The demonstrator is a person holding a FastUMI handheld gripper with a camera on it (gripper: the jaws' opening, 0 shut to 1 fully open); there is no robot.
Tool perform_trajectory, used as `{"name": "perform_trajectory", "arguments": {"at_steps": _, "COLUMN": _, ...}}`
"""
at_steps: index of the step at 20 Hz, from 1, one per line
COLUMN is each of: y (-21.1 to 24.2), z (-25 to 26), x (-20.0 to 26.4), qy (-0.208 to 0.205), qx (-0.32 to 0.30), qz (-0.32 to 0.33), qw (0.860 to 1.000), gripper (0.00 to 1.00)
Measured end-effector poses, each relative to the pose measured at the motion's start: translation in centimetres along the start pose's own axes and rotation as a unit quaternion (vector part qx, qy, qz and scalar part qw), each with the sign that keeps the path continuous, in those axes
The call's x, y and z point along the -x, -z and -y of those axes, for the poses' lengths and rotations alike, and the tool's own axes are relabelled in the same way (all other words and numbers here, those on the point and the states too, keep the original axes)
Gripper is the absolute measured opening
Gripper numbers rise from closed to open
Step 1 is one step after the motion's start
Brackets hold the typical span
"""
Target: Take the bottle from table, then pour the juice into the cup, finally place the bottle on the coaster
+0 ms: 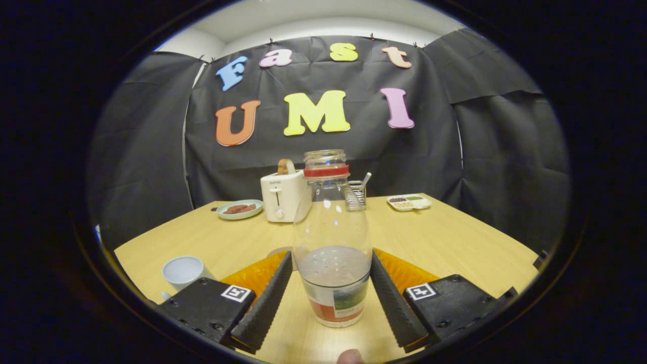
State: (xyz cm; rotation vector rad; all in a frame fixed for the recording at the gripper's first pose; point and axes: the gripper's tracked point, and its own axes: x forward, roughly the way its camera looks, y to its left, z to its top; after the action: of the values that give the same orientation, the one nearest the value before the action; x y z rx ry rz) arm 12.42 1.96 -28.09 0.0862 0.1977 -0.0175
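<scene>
Both fingers of the gripper (331,263) reach level over the wooden table (455,242) and press the sides of the clear bottle (332,237), which stands upright between them with a little juice in it and its mouth open. Beside the left finger sits a pale cup (183,270); an orange coaster (404,273) lies under and behind the fingers. Beyond the bottle stand a white toaster (281,194), a plate (240,209) and a small tray (409,202).
</scene>
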Motion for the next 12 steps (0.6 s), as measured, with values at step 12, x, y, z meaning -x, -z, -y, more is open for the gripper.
{"name": "perform_trajectory", "arguments": {"at_steps": 12, "y": -2.7, "z": -2.0, "x": 1.7, "qy": 0.009, "qx": 0.179, "qz": 0.04, "qw": 0.983, "gripper": 0.74}}
